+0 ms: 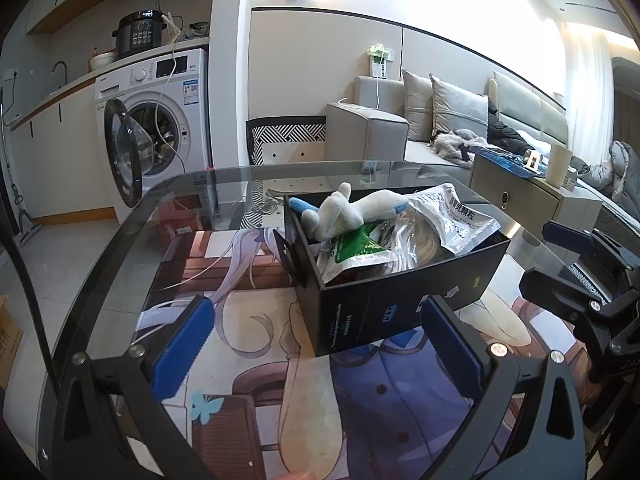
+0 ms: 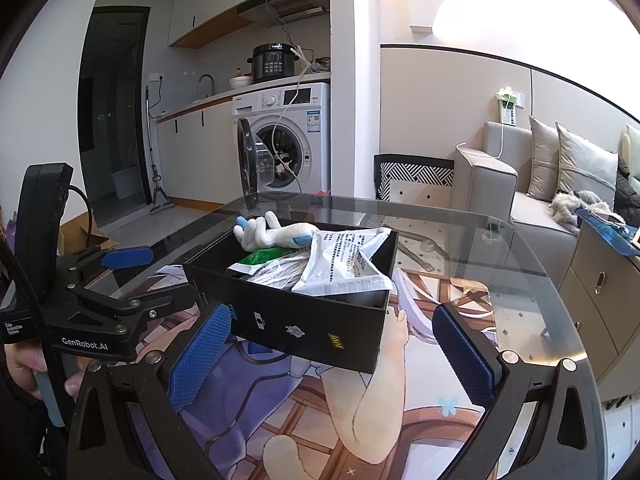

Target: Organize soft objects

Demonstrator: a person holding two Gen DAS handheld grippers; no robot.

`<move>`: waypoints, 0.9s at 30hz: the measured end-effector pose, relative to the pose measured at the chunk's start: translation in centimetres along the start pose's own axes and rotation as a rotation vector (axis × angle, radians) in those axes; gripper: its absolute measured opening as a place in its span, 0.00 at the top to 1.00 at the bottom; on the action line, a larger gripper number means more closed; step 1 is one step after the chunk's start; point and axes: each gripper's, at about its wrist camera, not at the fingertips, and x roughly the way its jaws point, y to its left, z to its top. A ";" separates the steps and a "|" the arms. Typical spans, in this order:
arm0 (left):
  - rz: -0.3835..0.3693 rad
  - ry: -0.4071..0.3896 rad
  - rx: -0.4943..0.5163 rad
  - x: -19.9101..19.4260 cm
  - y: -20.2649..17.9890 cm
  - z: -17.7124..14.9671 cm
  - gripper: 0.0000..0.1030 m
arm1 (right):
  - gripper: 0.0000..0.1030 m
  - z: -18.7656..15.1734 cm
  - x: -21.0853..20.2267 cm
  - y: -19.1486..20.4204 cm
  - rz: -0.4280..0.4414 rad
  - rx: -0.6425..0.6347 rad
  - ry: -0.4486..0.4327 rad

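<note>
A black cardboard box [image 1: 400, 280] is sitting on the glass table [image 1: 120, 240], over an anime-print mat [image 1: 360, 380] lying under the glass. A white and blue plush toy [image 1: 344, 212] is lying on top of the box's contents at its far end, beside white foil pouches [image 1: 460, 216] and a green packet [image 1: 356, 248], all inside the box.

The left gripper [image 1: 316, 344] is hovering spread wide and holding nothing; the box's near corner is sitting ahead of and between its blue pads [image 1: 184, 344], not touching them. The right gripper [image 2: 332, 360] is likewise gaping wide and empty, the box's near wall lying just beyond its fingers [image 2: 200, 360], the plush toy well past them. A hand [image 2: 24, 364] is gripping the left gripper's handle in the right wrist view.
</note>
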 end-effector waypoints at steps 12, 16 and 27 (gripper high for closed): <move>0.006 -0.004 -0.002 -0.1 0.2 0.0 0.00 | 0.00 -0.2 -0.4 -0.2 0.007 0.007 -0.025; 0.006 -0.005 -0.002 -0.1 0.2 0.0 0.00 | 0.00 -0.2 -0.4 -0.2 0.006 0.005 -0.026; 0.011 0.003 -0.007 0.0 0.3 0.1 0.00 | 0.00 -0.2 -0.4 -0.2 0.005 0.007 -0.023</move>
